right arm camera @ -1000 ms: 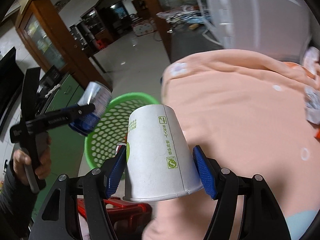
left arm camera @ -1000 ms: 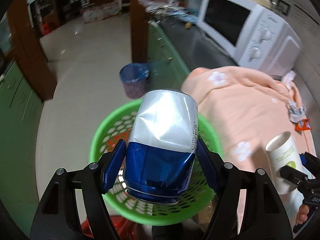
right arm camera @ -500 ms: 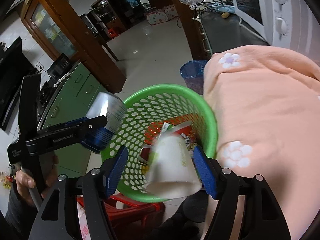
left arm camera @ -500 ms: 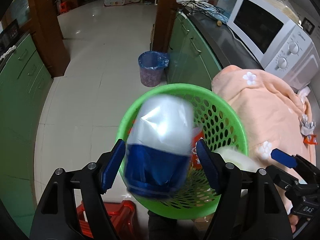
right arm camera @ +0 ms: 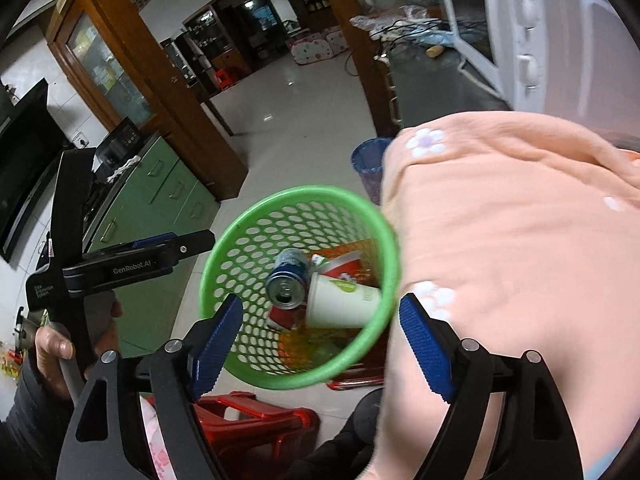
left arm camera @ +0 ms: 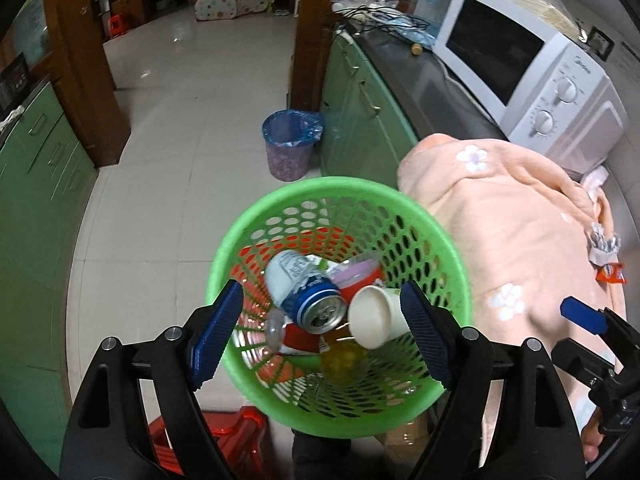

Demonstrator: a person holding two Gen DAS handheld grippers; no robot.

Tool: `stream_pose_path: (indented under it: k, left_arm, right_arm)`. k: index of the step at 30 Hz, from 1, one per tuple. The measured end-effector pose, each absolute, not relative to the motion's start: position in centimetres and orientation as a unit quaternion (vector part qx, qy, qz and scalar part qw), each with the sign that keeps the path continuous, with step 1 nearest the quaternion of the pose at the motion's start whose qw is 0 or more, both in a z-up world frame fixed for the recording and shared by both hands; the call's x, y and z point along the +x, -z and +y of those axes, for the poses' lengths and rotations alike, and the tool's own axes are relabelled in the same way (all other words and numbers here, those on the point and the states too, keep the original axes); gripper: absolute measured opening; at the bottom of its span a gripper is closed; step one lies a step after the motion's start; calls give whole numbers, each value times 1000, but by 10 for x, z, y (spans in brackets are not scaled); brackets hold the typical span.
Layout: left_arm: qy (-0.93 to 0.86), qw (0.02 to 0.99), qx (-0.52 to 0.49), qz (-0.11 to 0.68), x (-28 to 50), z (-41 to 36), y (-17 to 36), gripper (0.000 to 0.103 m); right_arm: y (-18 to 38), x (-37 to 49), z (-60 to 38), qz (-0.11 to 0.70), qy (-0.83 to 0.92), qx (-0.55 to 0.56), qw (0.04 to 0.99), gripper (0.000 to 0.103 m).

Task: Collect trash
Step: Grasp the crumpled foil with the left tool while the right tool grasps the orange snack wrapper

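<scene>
Claws hung wide and empty over the green basket (left arm camera: 448, 248); left claw (left arm camera: 324, 340), right claw (right arm camera: 320, 348). Can (left arm camera: 306, 290) and paper cup (left arm camera: 378, 316) lay inside. Best retreat upward, clear of the rim.

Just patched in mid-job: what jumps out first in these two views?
The green basket dominates both views, below the open left hand-held gripper and right hand-held gripper. Inside it lie a blue can and a white paper cup on their sides, side by side atop red wrappers. To its right, a peach blanket covers the counter, with a white microwave behind.
</scene>
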State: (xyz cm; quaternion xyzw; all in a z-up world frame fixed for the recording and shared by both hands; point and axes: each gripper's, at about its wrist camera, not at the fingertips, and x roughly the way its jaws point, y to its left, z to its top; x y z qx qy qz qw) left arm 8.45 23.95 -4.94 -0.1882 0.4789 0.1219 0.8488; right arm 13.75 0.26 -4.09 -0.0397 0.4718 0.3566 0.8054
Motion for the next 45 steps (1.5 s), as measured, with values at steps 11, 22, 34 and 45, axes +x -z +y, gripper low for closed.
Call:
stream_pose_path:
  k: [11, 22, 34, 45]
  left_arm:
    - [-67, 864, -156, 475, 110, 185, 29, 85]
    - [2, 868, -120, 482, 147, 110, 17, 85]
    - [78, 868, -73, 484, 199, 12, -1, 91]
    - [118, 866, -41, 483, 249, -47, -15, 92]
  right_arm:
    - [23, 147, -85, 452, -280, -19, 847, 79]
    - [14, 169, -207, 440, -159, 19, 884, 79]
    - [22, 212, -312, 448, -53, 71, 890, 78]
    - [46, 263, -341, 460, -28, 122, 879, 74]
